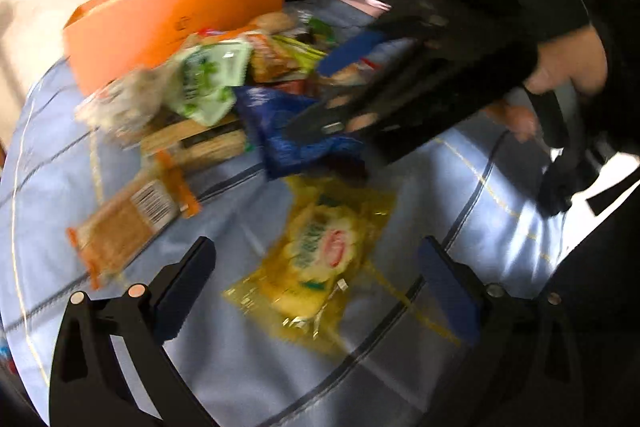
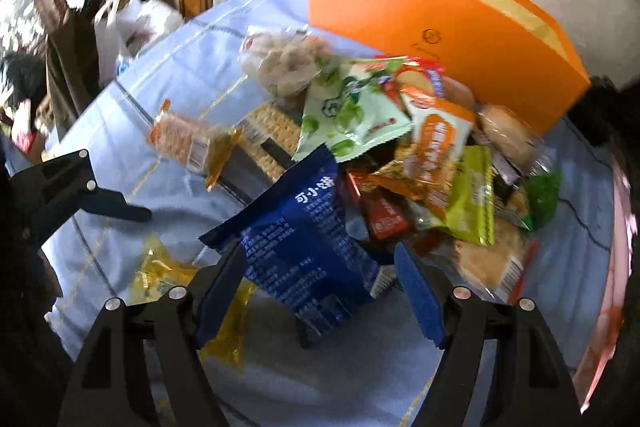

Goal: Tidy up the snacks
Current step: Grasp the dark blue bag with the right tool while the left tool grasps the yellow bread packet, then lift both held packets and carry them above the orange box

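A pile of snack packets [image 2: 420,163] lies on a light blue cloth [image 2: 192,67] in front of an open orange box [image 2: 440,27]. My left gripper [image 1: 316,267] is open above a yellow snack packet [image 1: 320,251] lying flat on the cloth. My right gripper [image 2: 320,267] is open, its fingers either side of a dark blue packet [image 2: 304,235] at the near edge of the pile. The right gripper also shows in the left wrist view [image 1: 352,87], over the pile. The left gripper shows in the right wrist view [image 2: 120,207].
A long orange-ended cracker packet [image 1: 128,223] lies apart at the left. A green-and-white packet [image 2: 352,115] and a clear bag of pale pieces [image 2: 284,63] top the pile. Chairs and bags [image 2: 120,23] stand beyond the table's far left edge.
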### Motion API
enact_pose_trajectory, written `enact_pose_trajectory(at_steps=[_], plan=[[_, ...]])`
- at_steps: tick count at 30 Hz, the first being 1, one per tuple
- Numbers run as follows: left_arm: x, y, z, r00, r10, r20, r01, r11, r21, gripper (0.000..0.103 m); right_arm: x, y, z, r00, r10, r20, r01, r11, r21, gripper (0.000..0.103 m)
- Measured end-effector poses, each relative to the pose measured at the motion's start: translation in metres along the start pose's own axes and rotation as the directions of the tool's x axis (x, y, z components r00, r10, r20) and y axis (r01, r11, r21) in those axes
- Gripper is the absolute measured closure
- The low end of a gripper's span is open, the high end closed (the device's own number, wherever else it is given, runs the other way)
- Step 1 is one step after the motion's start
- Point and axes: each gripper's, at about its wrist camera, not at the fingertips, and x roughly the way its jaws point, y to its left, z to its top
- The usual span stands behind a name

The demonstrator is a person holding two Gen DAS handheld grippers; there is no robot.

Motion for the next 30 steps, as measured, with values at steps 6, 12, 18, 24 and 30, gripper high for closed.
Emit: enact_pose_trajectory(at_steps=[6,12,18,24,30], plan=[[0.039,-0.007,0.002,0.998,0.014,-0.056,-0.013,1.000,0.014,0.028,0.033,0.012,0.001,0.996,-0.031,-0.079,0.026,0.998,-0.054,0.027],[0.037,-0.001,-0.006,0.999,0.019,-0.047,-0.018,1.000,0.015,0.062,0.033,0.007,0.000,0.996,0.015,-0.087,-0.016,1.000,-0.014,0.049],[0.026,0.014,-0.014,0.999,0.028,-0.039,-0.029,0.999,-0.020,0.066,0.020,-0.010,-0.012,0.995,0.062,-0.074,-0.057,0.996,0.065,0.053],[0.000,0.025,-0.012,0.999,0.046,0.019,-0.044,0.996,-0.079,0.066,-0.012,-0.032,-0.029,0.996,0.094,0.010,-0.094,0.975,0.203,0.053],[-0.039,0.036,0.024,0.989,0.083,0.123,-0.068,0.990,-0.128,0.066,-0.059,-0.053,-0.022,0.988,0.074,0.133,-0.109,0.956,0.274,0.053]])
